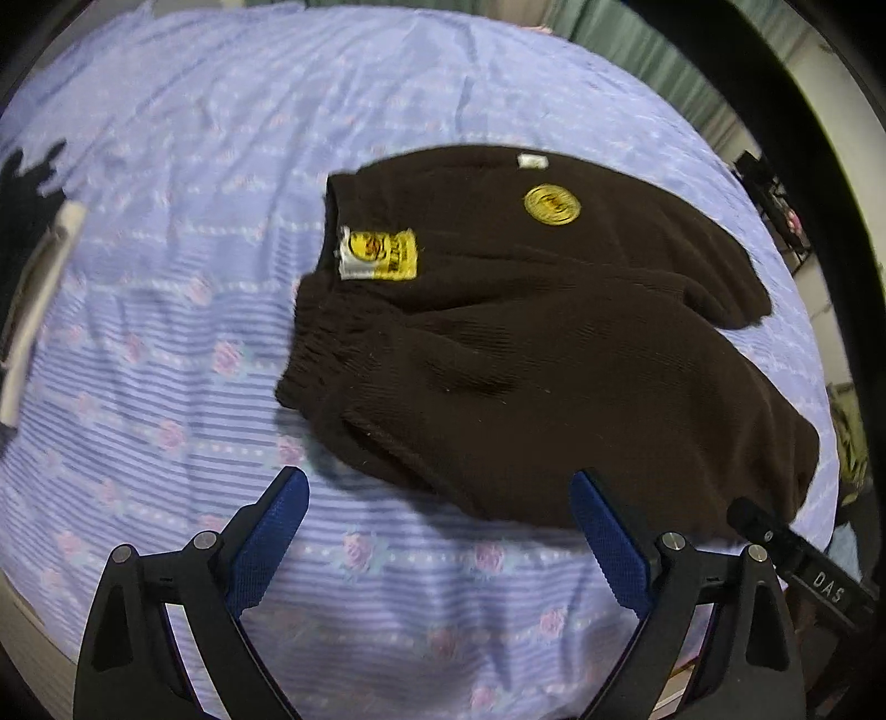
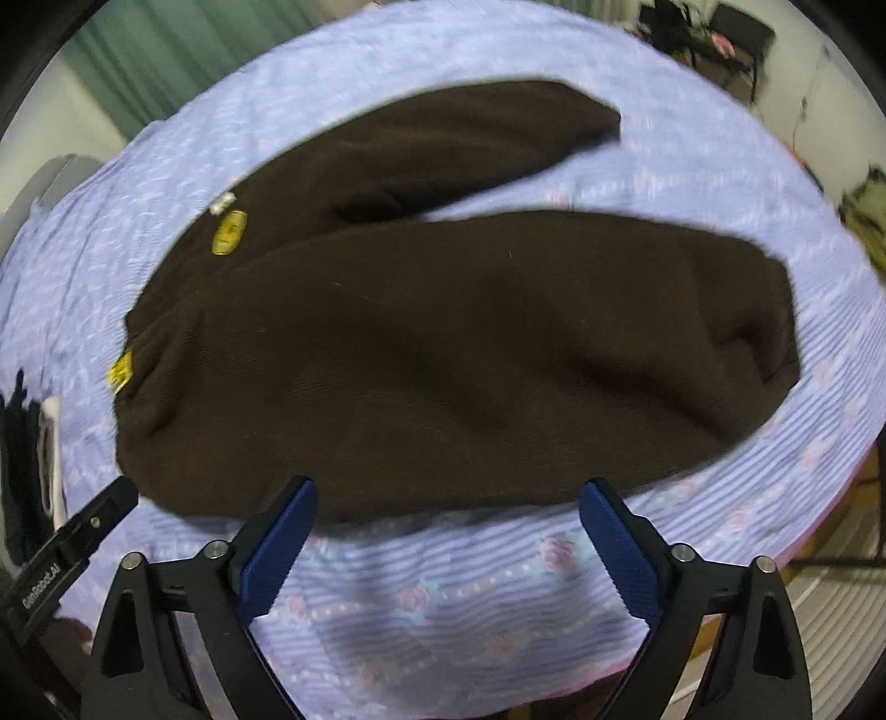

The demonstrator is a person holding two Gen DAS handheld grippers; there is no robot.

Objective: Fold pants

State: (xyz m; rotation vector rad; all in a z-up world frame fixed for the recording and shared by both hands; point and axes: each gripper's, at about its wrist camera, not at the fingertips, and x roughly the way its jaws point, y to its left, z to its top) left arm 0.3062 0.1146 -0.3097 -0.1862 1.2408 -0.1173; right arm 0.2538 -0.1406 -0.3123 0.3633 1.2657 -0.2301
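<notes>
Dark brown pants (image 1: pixel 542 354) lie flat on a lilac floral bedsheet (image 1: pixel 194 343), waistband to the left with a yellow tag (image 1: pixel 379 255) and a round yellow patch (image 1: pixel 552 204). The two legs spread apart to the right. In the right wrist view the pants (image 2: pixel 454 360) fill the middle, near leg in front. My left gripper (image 1: pixel 437 498) is open and empty, just short of the near edge by the waist. My right gripper (image 2: pixel 448 509) is open and empty at the near leg's edge.
A dark and white object (image 1: pixel 33 288) lies at the sheet's left edge. The other gripper's black body (image 1: pixel 797 559) shows at the right of the left wrist view. Green curtain (image 2: pixel 183 50) and room clutter (image 2: pixel 714 33) lie beyond the bed.
</notes>
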